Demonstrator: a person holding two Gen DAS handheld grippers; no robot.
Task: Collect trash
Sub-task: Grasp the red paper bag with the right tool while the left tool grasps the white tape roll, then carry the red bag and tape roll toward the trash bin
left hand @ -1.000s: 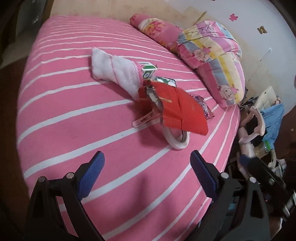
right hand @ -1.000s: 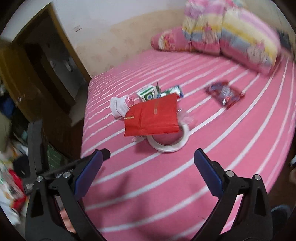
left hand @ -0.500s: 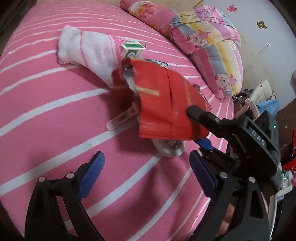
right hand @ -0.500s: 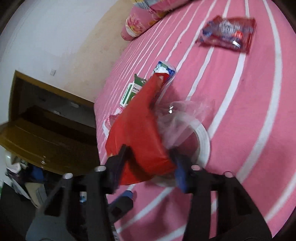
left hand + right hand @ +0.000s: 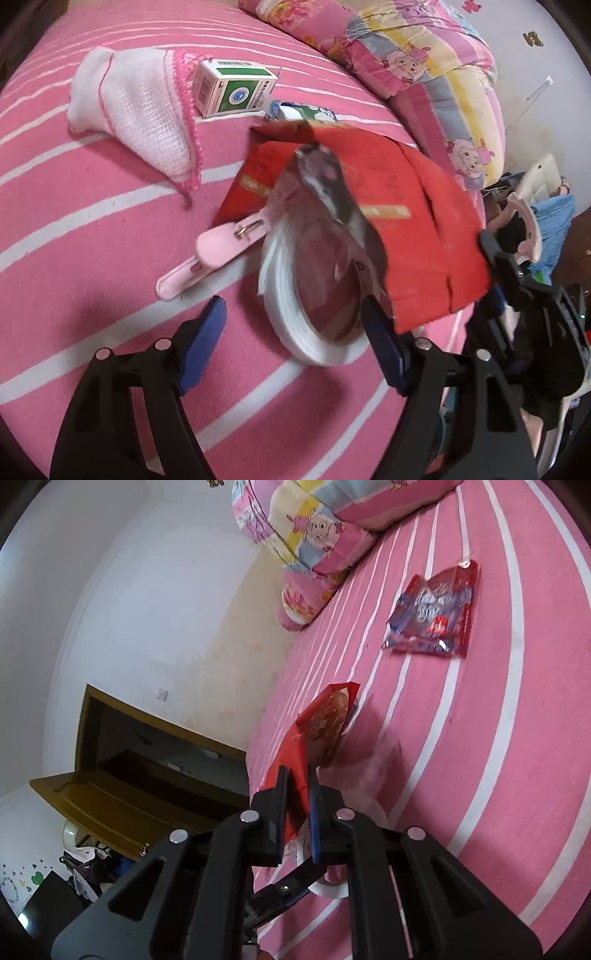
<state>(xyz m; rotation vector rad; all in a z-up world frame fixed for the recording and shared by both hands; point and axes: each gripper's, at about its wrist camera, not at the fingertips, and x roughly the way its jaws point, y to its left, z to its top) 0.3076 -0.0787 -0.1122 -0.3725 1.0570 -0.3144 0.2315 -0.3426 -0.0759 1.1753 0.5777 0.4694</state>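
Observation:
My right gripper (image 5: pixel 298 808) is shut on the edge of a red paper bag (image 5: pixel 317 731) and holds it lifted off the pink striped bed (image 5: pixel 498 738). The bag (image 5: pixel 417 221) also shows in the left wrist view, raised over a white tape roll (image 5: pixel 299 317) and a clear plastic wrapper (image 5: pixel 328 206). My left gripper (image 5: pixel 295 339) is open, its blue pads either side of the tape roll, just above the bed. A red and blue snack wrapper (image 5: pixel 436 613) lies further up the bed.
A pink clothes peg (image 5: pixel 218 254), a white sock (image 5: pixel 136 110), a green and white box (image 5: pixel 232 86) and a small carton (image 5: pixel 303 110) lie on the bed. Patterned pillows (image 5: pixel 424 66) sit at the head. Clutter (image 5: pixel 535 221) lies beside the bed.
My right gripper closed on the red bag and lifted it up off the tape roll. My left gripper moved in closer, to the tape roll, and stayed open.

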